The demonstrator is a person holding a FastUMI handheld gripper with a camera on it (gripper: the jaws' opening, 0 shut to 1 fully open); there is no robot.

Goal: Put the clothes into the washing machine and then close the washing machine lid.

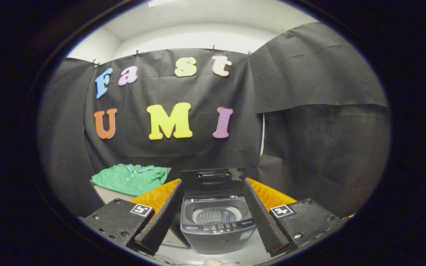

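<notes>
The washing machine (216, 221) stands on a pale tabletop (250, 255), and everything else is placed from it. Its lid (211, 183) is swung up and back, standing upright behind the drum (216, 215), so the round mouth lies open from above with nothing in it to be seen. The gripper (213, 214) hovers in front of the machine with its two fingers (161, 218) spread wide apart and holding nothing; one finger passes each side of the machine's body, and the machine sits in the gap between them. The green shirt (131, 178) lies folded on a low board behind and to the left of the machine, well apart from it and beyond the left finger. Behind the machine hangs the black cloth wall (309, 140), close to the raised lid's back edge.
</notes>
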